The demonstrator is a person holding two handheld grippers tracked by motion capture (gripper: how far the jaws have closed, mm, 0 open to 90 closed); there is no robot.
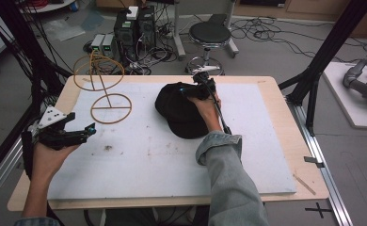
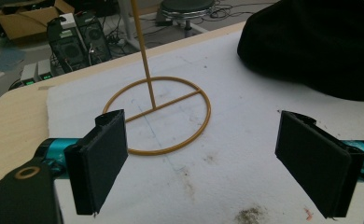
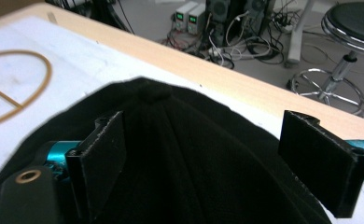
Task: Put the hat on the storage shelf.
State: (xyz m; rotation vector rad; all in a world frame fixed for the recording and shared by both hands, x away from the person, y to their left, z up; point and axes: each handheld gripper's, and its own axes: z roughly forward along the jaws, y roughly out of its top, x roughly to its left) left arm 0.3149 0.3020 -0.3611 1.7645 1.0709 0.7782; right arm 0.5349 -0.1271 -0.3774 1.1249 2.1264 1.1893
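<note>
While your right gripper point(image 3: 217, 163) hangs over the black cap point(image 3: 180, 158), its jaws stand wide apart with nothing between them, and the cap's crown rises up between the two pads without clearly touching either; whether they graze the fabric you cannot tell. From the high view, that right gripper point(image 1: 196, 88) sits at the cap's point(image 1: 179, 113) far edge, and your hand point(image 1: 209, 112) covers part of the crown, so the brim is hard to make out. Your left gripper point(image 2: 213, 168) also has its jaws spread wide and empty, held above the white mat point(image 2: 245, 140) near the desk's point(image 1: 275, 94) left edge, where the high view shows it point(image 1: 80, 132) well apart from the cap. Ahead of those jaws stands the yellow wire stand point(image 2: 159, 114); its ring base lies flat on the mat, and its upright rod is cut off at the top of the left gripper view. The high view shows its upper ring point(image 1: 98, 71) overhanging the desk's far left corner. Beyond the desk, a black stool point(image 1: 210, 35) and computer boxes point(image 1: 133, 28) sit among tangled cables on the floor.
</note>
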